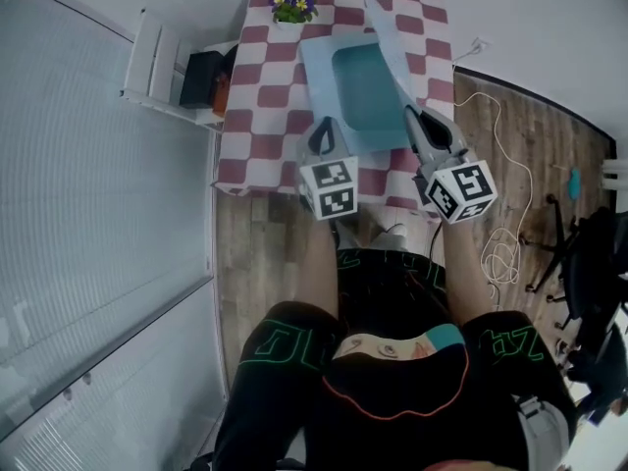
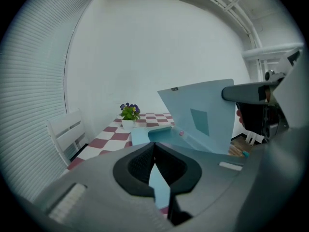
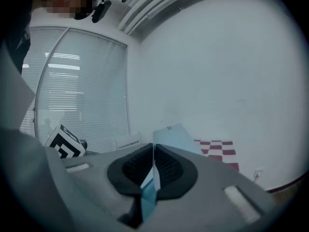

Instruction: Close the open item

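A light blue box lies open on the red-and-white checked table. Its lid stands up along the right side. My left gripper is at the box's near left corner, shut on the box's near edge. My right gripper is at the near right, shut on the lower edge of the lid. In the left gripper view the lid rises as a broad blue panel, with the right gripper clamped on its right edge.
A small pot of purple flowers stands at the table's far end. A white chair carrying a dark object is to the table's left. White cable lies on the wood floor at the right, near a black office chair.
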A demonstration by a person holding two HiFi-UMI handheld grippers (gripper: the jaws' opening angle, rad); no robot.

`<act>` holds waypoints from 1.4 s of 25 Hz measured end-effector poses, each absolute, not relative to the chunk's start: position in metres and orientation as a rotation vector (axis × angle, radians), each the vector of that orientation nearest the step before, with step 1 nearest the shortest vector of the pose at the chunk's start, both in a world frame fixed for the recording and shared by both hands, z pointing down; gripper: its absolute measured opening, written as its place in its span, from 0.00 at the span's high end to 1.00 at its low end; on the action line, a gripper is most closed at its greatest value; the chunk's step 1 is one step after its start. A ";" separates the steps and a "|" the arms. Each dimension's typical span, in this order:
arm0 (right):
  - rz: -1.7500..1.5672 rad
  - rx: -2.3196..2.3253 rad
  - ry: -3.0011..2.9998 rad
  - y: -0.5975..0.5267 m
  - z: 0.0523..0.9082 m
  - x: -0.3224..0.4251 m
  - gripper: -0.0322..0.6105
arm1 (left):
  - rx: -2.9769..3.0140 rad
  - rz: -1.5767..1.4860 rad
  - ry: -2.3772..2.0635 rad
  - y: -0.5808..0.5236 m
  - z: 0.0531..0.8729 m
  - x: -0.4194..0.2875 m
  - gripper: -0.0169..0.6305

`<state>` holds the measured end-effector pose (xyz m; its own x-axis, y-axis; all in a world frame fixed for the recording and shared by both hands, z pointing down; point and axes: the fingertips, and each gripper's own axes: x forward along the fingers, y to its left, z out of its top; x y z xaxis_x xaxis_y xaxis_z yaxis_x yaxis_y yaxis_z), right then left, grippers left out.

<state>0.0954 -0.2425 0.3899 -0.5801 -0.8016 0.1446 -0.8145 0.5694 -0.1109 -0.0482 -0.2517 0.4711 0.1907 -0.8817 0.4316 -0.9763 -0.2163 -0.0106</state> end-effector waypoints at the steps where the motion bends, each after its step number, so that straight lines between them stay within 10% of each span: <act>1: 0.248 1.370 -2.715 -0.241 0.392 0.087 0.93 | 2.189 0.510 -1.783 -0.250 0.472 -0.055 0.96; 35: 0.156 0.969 -2.366 -0.235 0.519 -0.062 0.92 | 2.096 0.501 -1.677 -0.261 0.529 -0.156 0.96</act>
<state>-0.0622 -0.2348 0.5188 -0.5738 -0.6081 0.5486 -0.6749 0.7306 0.1040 -0.1556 -0.2611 0.5292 0.2129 -0.8303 0.5151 -0.9768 -0.1941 0.0908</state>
